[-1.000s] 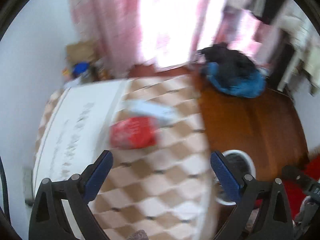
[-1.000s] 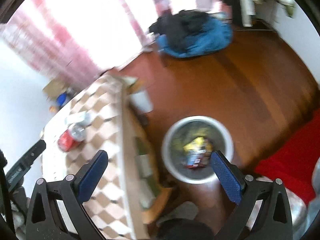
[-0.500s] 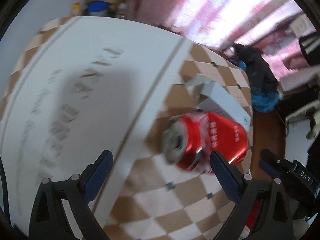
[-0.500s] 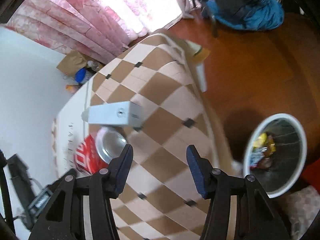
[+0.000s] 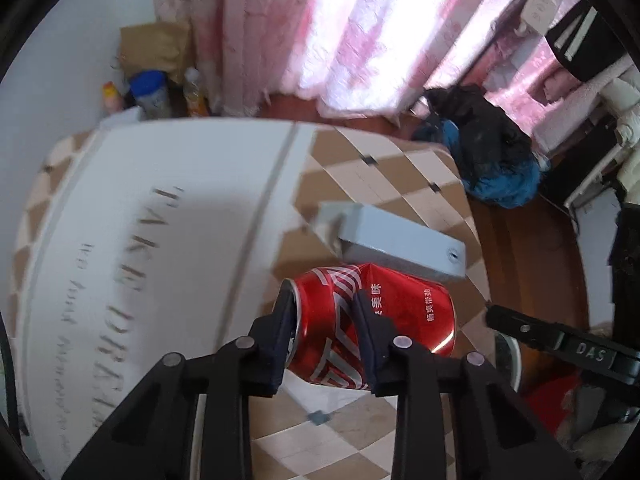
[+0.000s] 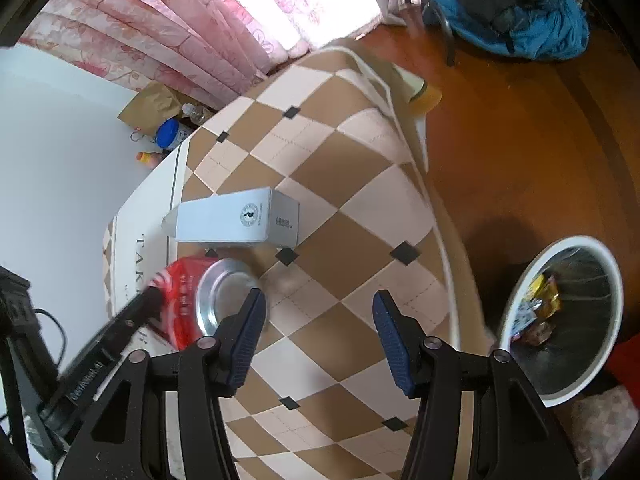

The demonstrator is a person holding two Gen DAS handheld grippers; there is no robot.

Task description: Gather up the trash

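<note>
Beside the grey box (image 5: 400,242), left gripper (image 5: 322,322) has just closed on the red can (image 5: 372,320).
Fingers pinch its dented body; right gripper (image 6: 318,326), spread, holds nothing; bin (image 6: 560,320) waits beyond the table edge.

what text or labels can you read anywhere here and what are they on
"TAKE" and part of "DREAM": large grey letters on the white panel of the table cover; the smaller script lines beside them are too blurred.
"DAS": on the right tongs.
Chinese characters on the red can: too small to read surely.
Round logo and barcode on the grey box: unreadable.
</note>
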